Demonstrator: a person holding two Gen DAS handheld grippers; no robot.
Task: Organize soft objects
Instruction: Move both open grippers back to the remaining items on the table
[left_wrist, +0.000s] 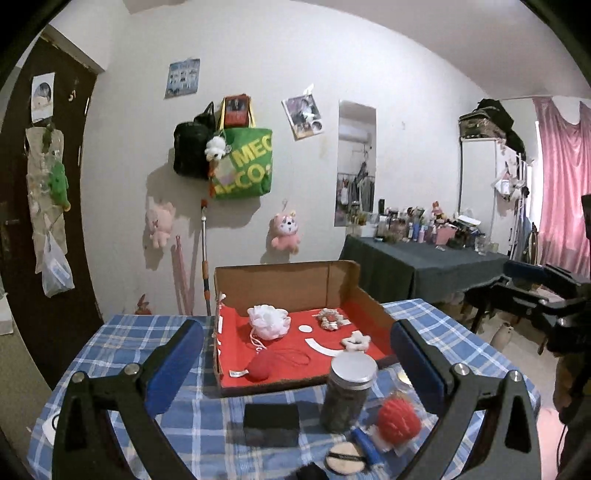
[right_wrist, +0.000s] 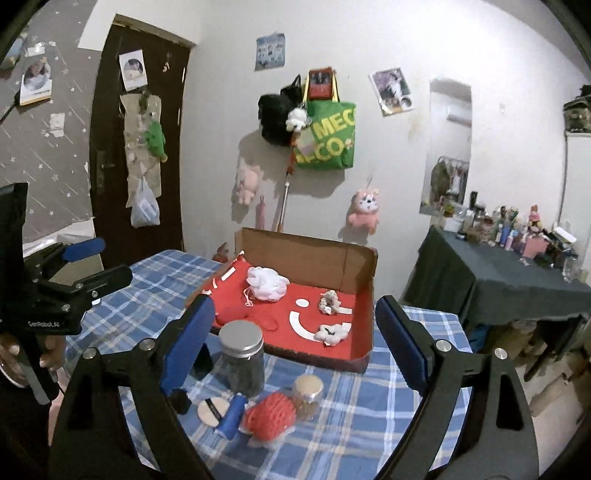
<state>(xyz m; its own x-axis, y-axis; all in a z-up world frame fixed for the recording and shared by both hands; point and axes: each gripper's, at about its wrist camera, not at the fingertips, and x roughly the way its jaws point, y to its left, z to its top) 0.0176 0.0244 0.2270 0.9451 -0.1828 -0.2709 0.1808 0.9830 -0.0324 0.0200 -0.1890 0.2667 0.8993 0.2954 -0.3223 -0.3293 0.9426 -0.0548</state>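
Observation:
A cardboard box (left_wrist: 343, 280) (right_wrist: 354, 266) with a red lining stands on the checked table. In it lie a white mesh pouf (left_wrist: 267, 320) (right_wrist: 266, 283), a red soft pouch (left_wrist: 260, 367), a frilly scrunchie (left_wrist: 330, 318) (right_wrist: 330, 302) and a white scrunchie (left_wrist: 355, 341) (right_wrist: 331, 334). In front of the box lie a red knitted ball (left_wrist: 399, 419) (right_wrist: 270, 413) and a round powder puff (left_wrist: 345, 458) (right_wrist: 212, 410). My left gripper (left_wrist: 295, 354) hovers open above the table's near side, nothing between its fingers. My right gripper (right_wrist: 295, 325) is open too, and holds nothing.
A dark jar with a metal lid (left_wrist: 349, 391) (right_wrist: 243, 356), a small cork-lidded jar (right_wrist: 307, 395), a blue tube (right_wrist: 231, 415) and a black block (left_wrist: 271, 422) stand near the soft things. A cluttered dark table (left_wrist: 424, 258) is at the right. A hand holds the left gripper (right_wrist: 74, 269).

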